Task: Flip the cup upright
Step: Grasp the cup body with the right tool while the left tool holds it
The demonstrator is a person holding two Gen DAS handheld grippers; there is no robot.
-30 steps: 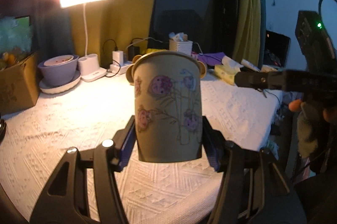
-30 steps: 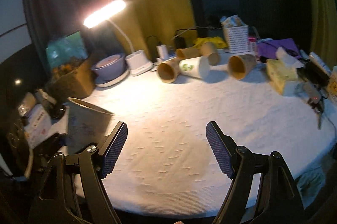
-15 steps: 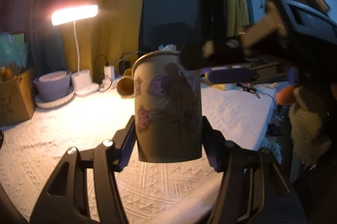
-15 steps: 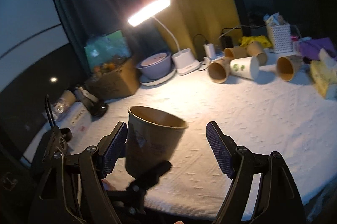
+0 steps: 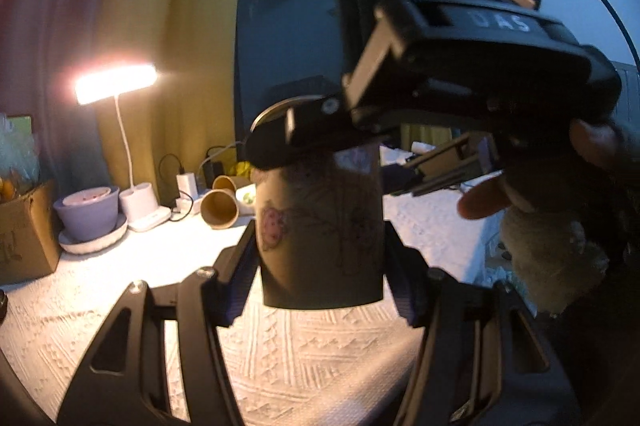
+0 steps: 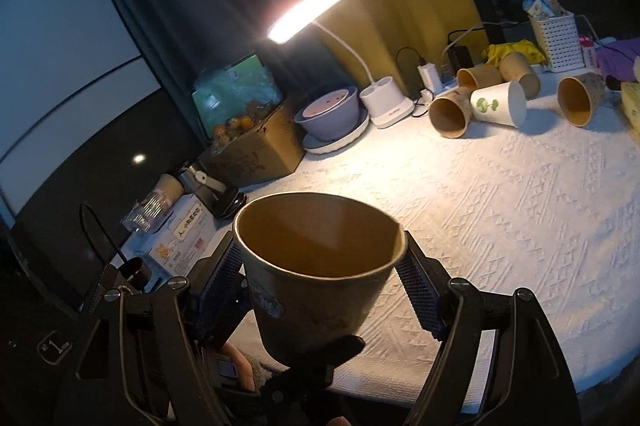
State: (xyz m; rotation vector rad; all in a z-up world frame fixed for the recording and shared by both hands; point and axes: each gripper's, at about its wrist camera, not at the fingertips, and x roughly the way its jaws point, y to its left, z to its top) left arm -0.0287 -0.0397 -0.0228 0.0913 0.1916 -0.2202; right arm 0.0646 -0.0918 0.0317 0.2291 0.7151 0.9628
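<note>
A tan paper cup with pink flower prints [image 5: 320, 242] stands upright, mouth up, held in the air above the white tablecloth [image 5: 280, 362]. My left gripper [image 5: 318, 266] is shut on its lower body. My right gripper [image 6: 320, 274] is around the cup's upper part [image 6: 316, 266], its blue pads [image 6: 418, 290] at or very near the rim on both sides. In the left wrist view the right gripper [image 5: 460, 74] covers the cup's rim from the right.
Several paper cups [image 6: 452, 112] lie on their sides at the back by a white cup [image 6: 500, 104]. A lit desk lamp [image 6: 306, 12], a purple bowl [image 6: 332, 114], a cardboard box [image 6: 256, 146] and a white basket [image 6: 558, 42] stand along the back.
My right gripper has swung left and come in around the cup's top, its fingers narrowing onto it. The left gripper has kept the cup upright, turning a little.
</note>
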